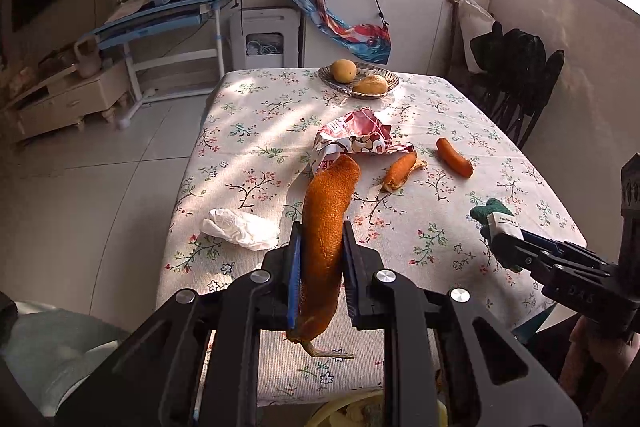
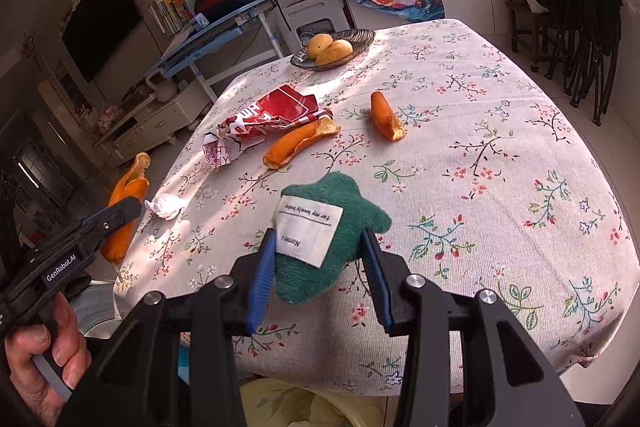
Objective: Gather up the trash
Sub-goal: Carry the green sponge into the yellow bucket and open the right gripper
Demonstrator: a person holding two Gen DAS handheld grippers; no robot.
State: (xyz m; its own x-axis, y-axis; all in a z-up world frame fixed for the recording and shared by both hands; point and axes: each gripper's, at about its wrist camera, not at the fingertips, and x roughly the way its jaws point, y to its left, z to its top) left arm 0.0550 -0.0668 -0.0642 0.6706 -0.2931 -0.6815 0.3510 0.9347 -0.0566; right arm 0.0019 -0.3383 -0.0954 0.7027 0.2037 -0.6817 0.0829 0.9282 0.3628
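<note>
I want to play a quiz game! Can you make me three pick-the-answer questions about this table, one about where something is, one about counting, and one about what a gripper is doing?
1. Where are the two yellow fruits?
A in the dish
B on the floor
C on the chair

2. How many peels lie loose on the table?
A five
B two
C none

3. What is the left gripper doing?
A hanging open
B pinching a peel
C holding the tissue

Answers:
1 A, both fruits sit in the dish.
2 B, peels lie apart on the cloth.
3 B, the left gripper clamps a peel.
</note>
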